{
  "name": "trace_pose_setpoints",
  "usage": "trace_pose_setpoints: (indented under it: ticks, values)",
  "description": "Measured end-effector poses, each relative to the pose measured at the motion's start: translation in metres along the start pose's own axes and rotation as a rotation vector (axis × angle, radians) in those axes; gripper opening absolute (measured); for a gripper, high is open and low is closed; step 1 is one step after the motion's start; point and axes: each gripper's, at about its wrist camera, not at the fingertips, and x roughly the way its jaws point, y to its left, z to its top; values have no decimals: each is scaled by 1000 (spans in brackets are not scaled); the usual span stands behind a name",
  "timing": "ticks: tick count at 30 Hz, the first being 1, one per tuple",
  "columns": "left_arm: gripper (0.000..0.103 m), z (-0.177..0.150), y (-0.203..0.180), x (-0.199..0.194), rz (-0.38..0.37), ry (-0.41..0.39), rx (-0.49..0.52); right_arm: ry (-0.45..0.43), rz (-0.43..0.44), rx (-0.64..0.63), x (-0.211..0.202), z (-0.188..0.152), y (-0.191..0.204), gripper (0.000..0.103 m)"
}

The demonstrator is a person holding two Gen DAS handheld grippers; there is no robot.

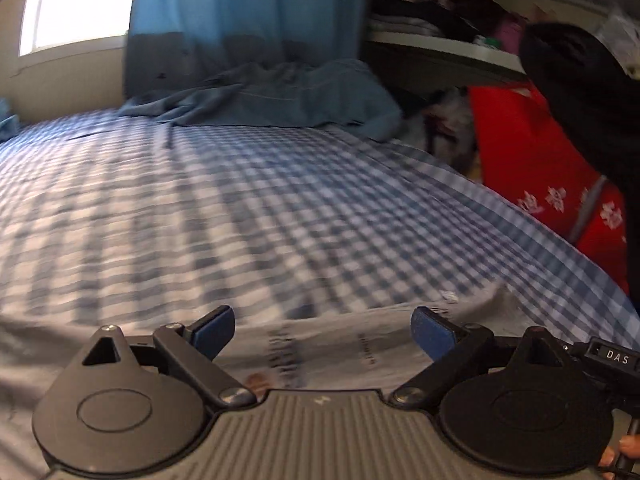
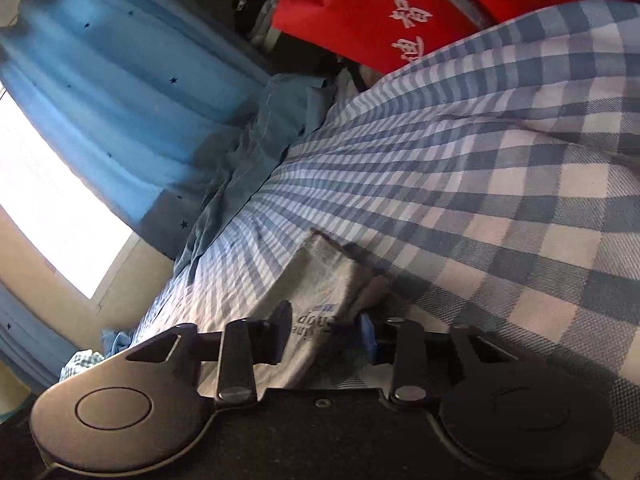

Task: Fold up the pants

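A: Where are the pants?

B: The pale grey pants (image 2: pixel 320 280) lie flat on the bed, at its near edge. Dark printed lettering shows on the cloth. In the left wrist view the same grey cloth (image 1: pixel 340 344) stretches across below the tool, though that picture is smeared by blur.

A: And the tools?

B: The left tool (image 1: pixel 324 330) stands wide open over the pants, its blue pads far apart, with nothing gripped between them. The right tool (image 2: pixel 326 332) is partly closed, and a fold of the grey cloth runs up between its pads. Whether the pads actually press on the cloth I cannot tell.

A: What is the surface like?

B: A bed covered in a blue and white checked sheet (image 1: pixel 240 208), slightly rumpled. At its far end a blue-grey bedcover (image 1: pixel 280 96) lies bunched up.

A: And the room around it?

B: Behind the bunched cover hangs a blue curtain (image 1: pixel 248 8) dotted with small dark stars, with a bright window (image 1: pixel 80 4) beside it. Beside the bed stands a red bag (image 1: pixel 528 160) with white characters. Above it a shelf (image 1: pixel 440 46) holds stacked clothes. A dark, blurred shape (image 1: pixel 580 92) crosses in front of the bag.
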Motion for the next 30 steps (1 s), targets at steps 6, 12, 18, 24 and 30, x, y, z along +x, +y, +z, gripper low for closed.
trace_pose_setpoints:
  ticks: [6, 12, 18, 24, 30]
  values:
    - [98, 2, -89, 64, -57, 57, 241, -21, -12, 18, -1, -2, -5, 25]
    - [100, -3, -117, 106, 42, 125, 294, -38, -29, 50, -3, -4, -8, 17]
    - [101, 12, -91, 100, 4, 208, 111, -40, -50, 28, -2, -4, -3, 14]
    - [101, 44, -68, 91, -202, 396, -173, -93, -79, -108, -6, -12, 18, 14]
    - [98, 75, -88, 94, -297, 485, -128, -99, -100, -265, -3, -14, 44, 11]
